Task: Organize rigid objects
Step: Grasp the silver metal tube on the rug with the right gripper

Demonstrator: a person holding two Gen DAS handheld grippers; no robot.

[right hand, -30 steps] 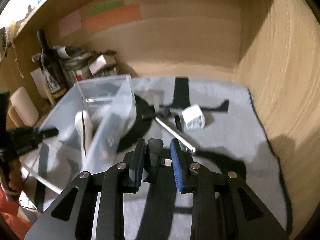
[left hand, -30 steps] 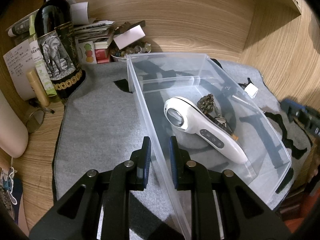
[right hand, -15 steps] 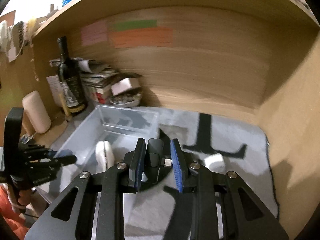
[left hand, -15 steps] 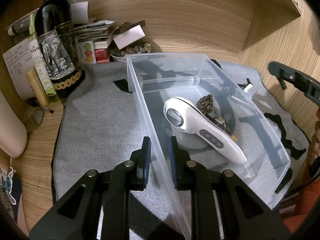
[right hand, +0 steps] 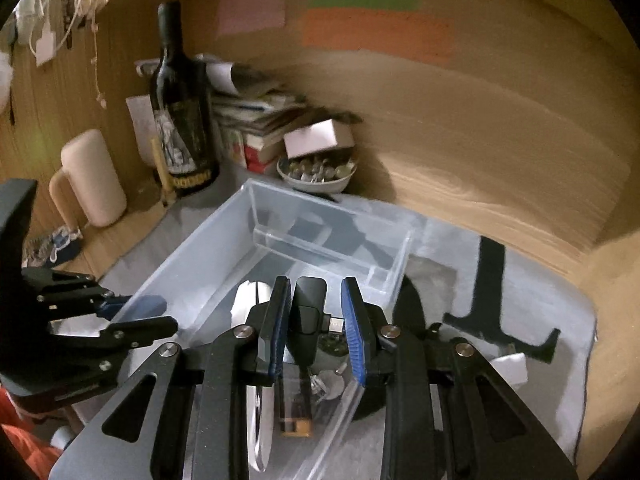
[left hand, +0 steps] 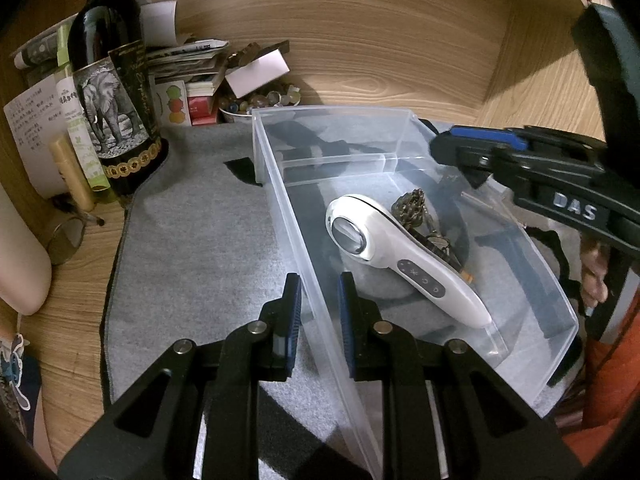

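Left gripper (left hand: 318,312): I keep it clenched on the bin (left hand: 280,184) left wall, steadying.
Bin: centre mat, massager (left hand: 400,260) inside.
Right gripper (right hand: 316,326): grasping adapter (right hand: 308,312) above bin; I should lower, then release clear of massager.

The right gripper (right hand: 316,316) hangs over the clear plastic bin (right hand: 224,236), its blue pads clamped on a small black adapter (right hand: 309,312) with a metal plug sticking out sideways. The left gripper (right hand: 132,316) pinches the bin's left wall. Behind, a wine bottle (right hand: 180,120) stands beside stacked books (right hand: 256,120) and a bowl of trinkets (right hand: 316,174).
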